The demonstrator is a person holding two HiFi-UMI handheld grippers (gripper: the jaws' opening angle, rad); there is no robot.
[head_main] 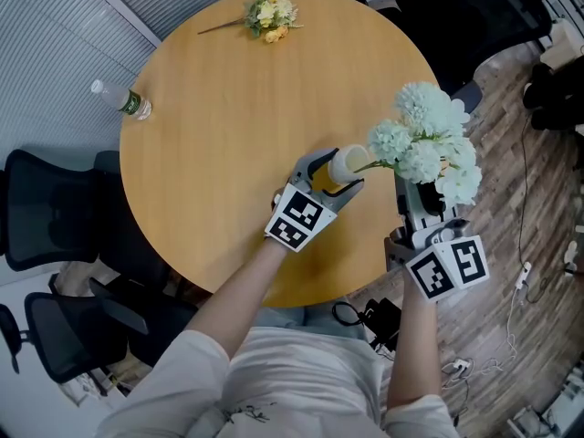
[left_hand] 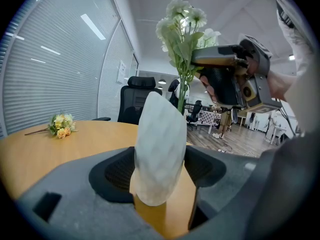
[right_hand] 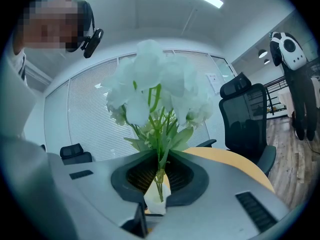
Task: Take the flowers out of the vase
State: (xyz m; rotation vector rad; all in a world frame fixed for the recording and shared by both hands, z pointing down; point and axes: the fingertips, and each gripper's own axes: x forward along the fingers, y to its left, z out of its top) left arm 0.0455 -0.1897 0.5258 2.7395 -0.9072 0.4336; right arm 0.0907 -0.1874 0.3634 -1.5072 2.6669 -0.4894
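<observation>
Steady: left claw (left_hand: 160, 170) clamps the smooth, likely slippery vase (left_hand: 159, 141); right claw (right_hand: 159, 183) pinches the light flowers (right_hand: 155, 84) by their thin, bendy stems, low down. Gentle grip, I'd judge.

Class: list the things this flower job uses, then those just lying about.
In use: white flowers, vase, left gripper, right gripper.
Lying about: yellow bouquet, water bottle, office chair.

Two grippers: left gripper (head_main: 338, 175), right gripper (head_main: 422, 195). One vase (head_main: 347, 162), between the left one's jaws. Two flower bunches: white bunch (head_main: 429, 144) clamped in the right one, yellow bunch (head_main: 270, 14) well beyond both. One bottle (head_main: 123, 101). One table (head_main: 228, 126).
</observation>
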